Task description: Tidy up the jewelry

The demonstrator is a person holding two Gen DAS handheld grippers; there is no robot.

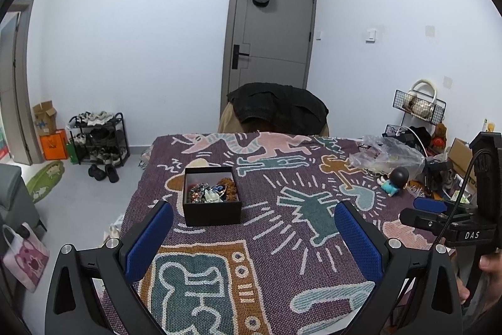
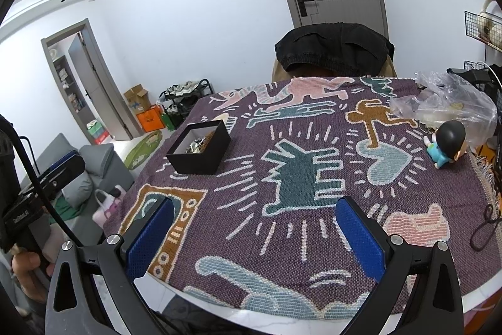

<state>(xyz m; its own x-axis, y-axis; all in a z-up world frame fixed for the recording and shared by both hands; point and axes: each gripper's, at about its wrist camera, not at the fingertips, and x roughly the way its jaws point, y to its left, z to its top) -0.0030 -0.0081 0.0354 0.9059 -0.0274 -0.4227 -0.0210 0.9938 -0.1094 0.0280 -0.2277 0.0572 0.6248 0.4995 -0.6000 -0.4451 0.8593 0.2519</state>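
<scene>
A black open box (image 1: 212, 209) holding a heap of mixed jewelry (image 1: 209, 190) sits on the patterned purple cloth (image 1: 273, 228) covering the table, left of centre. It also shows in the right wrist view (image 2: 199, 148), far left of that gripper. My left gripper (image 1: 254, 237) is open and empty, held low over the cloth just in front of the box. My right gripper (image 2: 255, 234) is open and empty near the table's front edge; it also appears in the left wrist view (image 1: 429, 206) at the right.
A clear plastic bag (image 2: 448, 102) and a small black-haired doll (image 2: 445, 143) lie at the table's right side. A chair draped with a black jacket (image 1: 277, 107) stands behind the table. A shoe rack (image 1: 100, 140) and a grey sofa (image 2: 91, 168) stand to the left.
</scene>
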